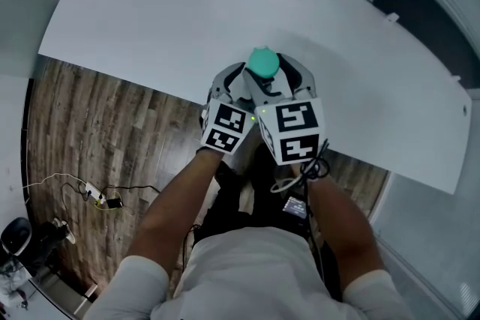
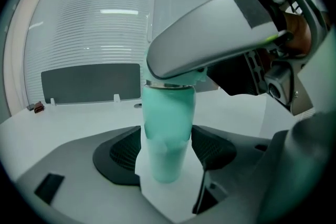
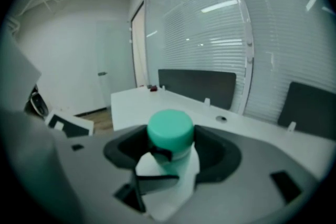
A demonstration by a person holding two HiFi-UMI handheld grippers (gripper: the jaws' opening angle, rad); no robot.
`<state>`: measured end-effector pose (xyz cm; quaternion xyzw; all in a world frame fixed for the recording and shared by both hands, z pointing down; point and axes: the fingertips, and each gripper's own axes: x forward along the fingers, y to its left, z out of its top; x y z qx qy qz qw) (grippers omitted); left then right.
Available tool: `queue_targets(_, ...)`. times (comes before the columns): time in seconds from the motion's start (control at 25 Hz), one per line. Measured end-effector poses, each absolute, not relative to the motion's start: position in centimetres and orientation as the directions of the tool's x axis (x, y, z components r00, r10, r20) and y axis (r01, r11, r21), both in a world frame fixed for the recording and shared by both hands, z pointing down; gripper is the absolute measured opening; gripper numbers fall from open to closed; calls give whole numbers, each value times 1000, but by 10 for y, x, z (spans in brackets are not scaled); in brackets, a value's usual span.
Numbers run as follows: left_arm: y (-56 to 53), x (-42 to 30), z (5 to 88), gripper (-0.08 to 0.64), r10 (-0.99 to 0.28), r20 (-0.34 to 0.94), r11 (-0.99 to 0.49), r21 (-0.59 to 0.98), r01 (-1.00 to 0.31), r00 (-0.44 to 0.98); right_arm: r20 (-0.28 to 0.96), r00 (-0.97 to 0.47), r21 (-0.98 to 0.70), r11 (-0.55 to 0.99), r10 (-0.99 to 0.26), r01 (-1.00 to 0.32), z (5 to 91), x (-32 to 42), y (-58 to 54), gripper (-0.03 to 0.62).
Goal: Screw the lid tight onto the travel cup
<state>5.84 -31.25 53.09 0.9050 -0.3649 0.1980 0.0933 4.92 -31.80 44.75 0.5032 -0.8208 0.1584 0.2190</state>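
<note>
1. Near the front edge of the desk the cup stands upright, its lid on top.
2. Left gripper — jaws spread wide around the cup's body, pads right at its sides, seemingly not squeezing, though the close view leaves that unsure.
3. Right gripper — jaws clamped on the lid, one pad on each side.
</note>
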Motion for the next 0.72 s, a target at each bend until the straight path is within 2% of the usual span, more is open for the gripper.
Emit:
queue_targets(0.4, -320, 70, 537, 316, -617, 418, -709, 74, -702, 667, 529, -380, -55, 416, -759, -908, 448, 53, -319, 288)
queue_targets(0.72, -311, 73, 537, 316, -512, 424, -798, 86, -596, 747, 542, -436, -40, 495, -719, -868, 448, 50, -314, 288)
